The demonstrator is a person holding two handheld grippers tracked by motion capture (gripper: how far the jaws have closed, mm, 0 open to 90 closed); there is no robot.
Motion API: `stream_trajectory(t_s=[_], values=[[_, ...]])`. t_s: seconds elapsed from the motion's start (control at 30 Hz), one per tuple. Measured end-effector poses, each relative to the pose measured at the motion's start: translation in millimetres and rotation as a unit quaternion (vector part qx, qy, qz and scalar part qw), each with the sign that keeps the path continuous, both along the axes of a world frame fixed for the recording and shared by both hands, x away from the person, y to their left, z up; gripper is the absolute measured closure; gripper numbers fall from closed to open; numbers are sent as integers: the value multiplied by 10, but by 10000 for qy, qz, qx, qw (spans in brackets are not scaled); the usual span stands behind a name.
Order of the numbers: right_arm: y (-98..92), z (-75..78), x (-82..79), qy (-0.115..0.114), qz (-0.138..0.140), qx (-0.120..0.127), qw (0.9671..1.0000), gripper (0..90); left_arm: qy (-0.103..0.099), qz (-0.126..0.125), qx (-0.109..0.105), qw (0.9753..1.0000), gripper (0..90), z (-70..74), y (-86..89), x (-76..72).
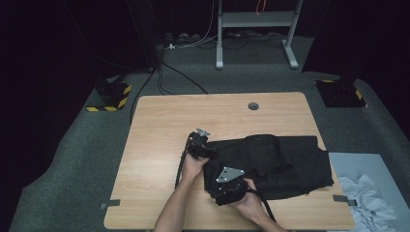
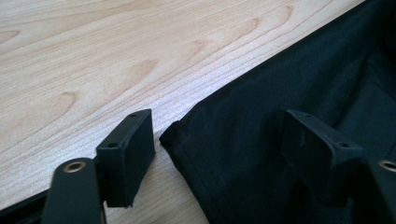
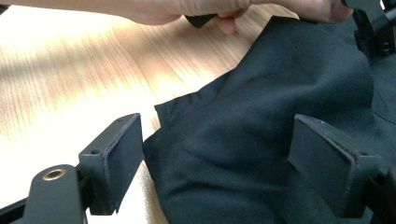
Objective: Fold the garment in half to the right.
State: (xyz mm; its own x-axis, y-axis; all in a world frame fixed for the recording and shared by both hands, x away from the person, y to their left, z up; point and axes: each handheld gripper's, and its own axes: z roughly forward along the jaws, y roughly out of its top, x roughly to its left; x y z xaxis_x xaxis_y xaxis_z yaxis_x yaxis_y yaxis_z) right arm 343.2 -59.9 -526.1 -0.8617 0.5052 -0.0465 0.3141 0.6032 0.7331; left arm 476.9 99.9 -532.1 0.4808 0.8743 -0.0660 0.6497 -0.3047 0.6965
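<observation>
Left gripper (image 2: 219, 154): jaws wide apart, holding nothing, straddling a hemmed corner of the black garment (image 1: 280, 162). Right gripper (image 3: 215, 163): jaws likewise spread, empty, over the garment's near-left edge. Garment: lies crumpled on the table (image 1: 159, 125), right of centre.

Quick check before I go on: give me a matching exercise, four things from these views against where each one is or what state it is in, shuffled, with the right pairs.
Things:
1. left gripper
2. right gripper
3. black garment
4. white cloth

Places or states:
A. spread over the right half of the table
B. open at the garment's far left corner
C. on the floor, right of the table
D. open at the garment's near left corner

Pairs: 1-B, 2-D, 3-A, 4-C
</observation>
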Motion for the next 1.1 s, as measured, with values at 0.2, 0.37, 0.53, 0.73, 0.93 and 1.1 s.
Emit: stream_trajectory(t_s=[0.2, 0.37, 0.53, 0.73, 0.93, 1.1], values=[[83, -63, -4, 5, -2, -253, 9997, 169, -140, 23, 185, 9997, 365, -3, -33, -14], [94, -93, 35, 29, -174, -330, 9993, 216, -218, 16, 188, 9996, 436, -7, -36, -36], [89, -84, 40, 32, -229, -306, 9993, 310, -224, -104, 157, 9996, 534, 0, -57, -47], [50, -59, 45, -43, -242, -360, 9990, 508, -201, -256, 116, 9994, 676, 8, -71, -51], [44, -34, 56, -155, -275, -549, 9980, 685, -142, -258, 31, 9996, 810, 10, -69, -48], [10, -4, 104, 42, -268, -491, 9984, 767, -64, -267, -99, 9996, 838, 47, -38, -49]])
